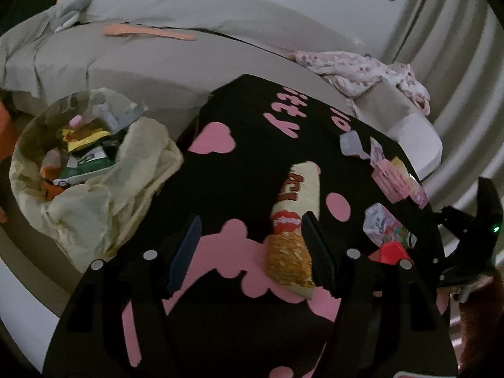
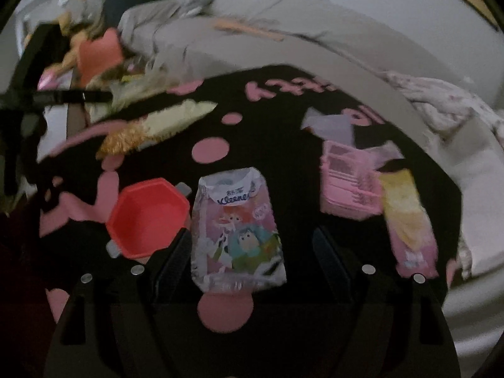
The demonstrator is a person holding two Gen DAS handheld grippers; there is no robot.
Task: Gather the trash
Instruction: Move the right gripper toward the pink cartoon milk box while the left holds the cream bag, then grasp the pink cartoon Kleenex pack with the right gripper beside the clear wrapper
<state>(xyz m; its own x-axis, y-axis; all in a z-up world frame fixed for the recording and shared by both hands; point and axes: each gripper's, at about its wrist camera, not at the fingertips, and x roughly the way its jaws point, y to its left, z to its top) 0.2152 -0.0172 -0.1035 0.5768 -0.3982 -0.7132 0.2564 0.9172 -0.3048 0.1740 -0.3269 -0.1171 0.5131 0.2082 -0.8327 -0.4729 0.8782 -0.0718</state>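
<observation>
Tissue pack dead ahead of the right gripper (image 2: 252,252), jaws spread wide and empty

Flat on the black blanket (image 2: 283,94) with pink shapes, tissue pack (image 2: 237,233) between the open fingers, long axis running straight away along them; crinkled, cartoon print, top torn open. Red lid (image 2: 146,217) touching its left edge. Over on the left, gripper (image 1: 252,252) released too, snack wrapper (image 1: 294,217) lying lengthwise by its right finger, trash bag (image 1: 94,189) off to the left, already stuffed
</observation>
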